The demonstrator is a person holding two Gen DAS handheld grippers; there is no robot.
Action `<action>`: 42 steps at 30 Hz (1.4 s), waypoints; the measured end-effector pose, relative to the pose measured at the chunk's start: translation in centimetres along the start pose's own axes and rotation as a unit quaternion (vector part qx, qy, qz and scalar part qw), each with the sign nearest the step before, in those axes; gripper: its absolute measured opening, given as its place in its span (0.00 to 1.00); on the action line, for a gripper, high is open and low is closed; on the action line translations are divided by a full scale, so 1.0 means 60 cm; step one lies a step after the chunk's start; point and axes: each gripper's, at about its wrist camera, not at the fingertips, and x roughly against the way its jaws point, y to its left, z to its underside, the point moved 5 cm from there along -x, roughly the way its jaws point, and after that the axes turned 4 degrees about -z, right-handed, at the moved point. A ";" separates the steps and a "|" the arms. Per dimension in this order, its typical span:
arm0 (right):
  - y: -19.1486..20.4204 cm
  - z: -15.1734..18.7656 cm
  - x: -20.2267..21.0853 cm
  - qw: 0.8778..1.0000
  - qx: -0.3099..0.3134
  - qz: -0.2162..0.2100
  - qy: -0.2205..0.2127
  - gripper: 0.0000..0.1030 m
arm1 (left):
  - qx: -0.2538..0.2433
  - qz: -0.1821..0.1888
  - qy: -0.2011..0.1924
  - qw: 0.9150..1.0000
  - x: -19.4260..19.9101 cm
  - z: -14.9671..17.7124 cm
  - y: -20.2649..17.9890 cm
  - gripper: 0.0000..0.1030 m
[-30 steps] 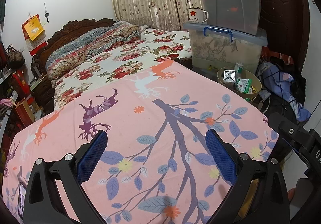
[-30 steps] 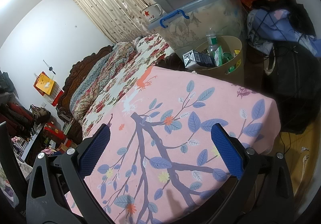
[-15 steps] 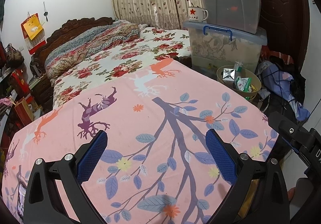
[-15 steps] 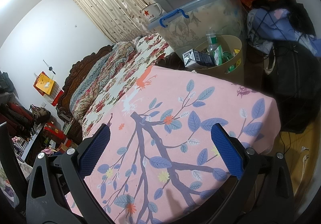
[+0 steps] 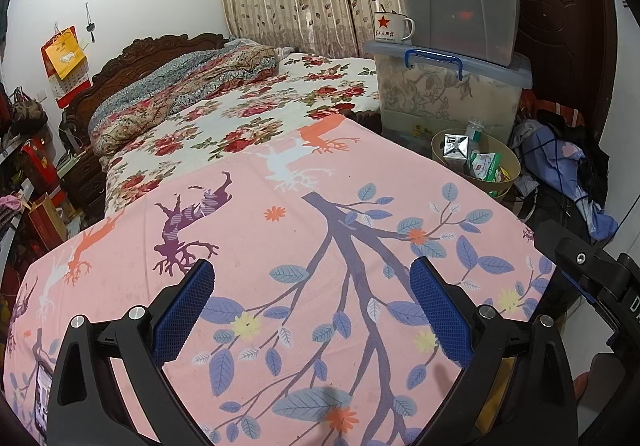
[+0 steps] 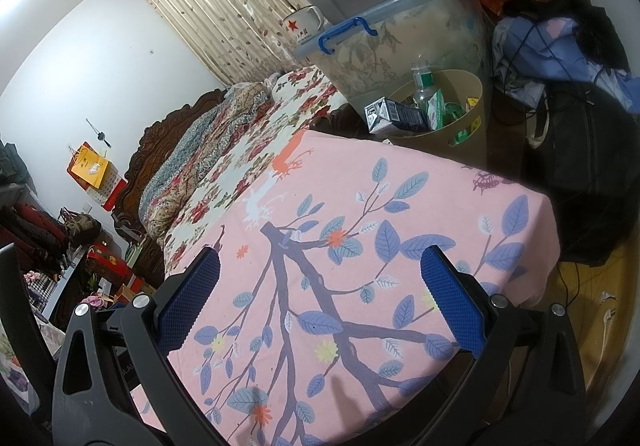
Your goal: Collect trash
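Against the frames from 1 s and 0.5 s ago I see almost no change: on the left wrist view the scene has drifted only slightly, with the bed and bin sitting a touch further off, and the right wrist view looks the same. Both claws stay spread wide with nothing between the pads.

My left claw (image 5: pixel 312 310) hangs over the pink tree-print cloth (image 5: pixel 280 246) on the worktop, its blue pads (image 5: pixel 182 312) well apart. My right claw (image 6: pixel 320 298) hangs over the same cloth (image 6: pixel 360 214), equally wide.

The trash sits in the tan waste bin (image 5: pixel 512 162) just beyond the worktop's far right corner, below the 2 stacked storage boxes (image 5: pixel 452 86). In it I make out a silver-topped carton (image 5: pixel 456 148), a clear bottle (image 5: pixel 474 128) and green-and-white wrappers (image 5: pixel 486 166); from the right wrist the bin (image 6: pixel 472 98) shows the same carton (image 6: pixel 394 114) poking over its rim. What lies deeper in the bin is hidden.

A mug with a red star (image 5: pixel 392 26) stands on the lower box lid. The object at the left view's bottom-left edge is cut off, and I cannot identify it.
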 end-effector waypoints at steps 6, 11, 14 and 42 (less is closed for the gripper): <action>0.000 0.000 0.000 1.000 0.000 0.000 0.000 0.97 | 0.001 0.001 0.003 1.000 -0.002 0.004 0.000 0.92; 0.000 0.002 -0.001 1.000 0.000 0.000 0.001 0.97 | 0.000 0.001 0.003 1.000 -0.003 0.005 0.000 0.92; 0.000 0.003 -0.001 1.000 0.000 0.000 0.001 0.97 | 0.000 0.002 0.004 1.000 -0.003 0.005 0.000 0.92; 0.002 0.011 -0.003 1.000 0.003 0.000 0.003 0.97 | -0.002 0.007 0.013 1.000 -0.008 0.027 0.007 0.92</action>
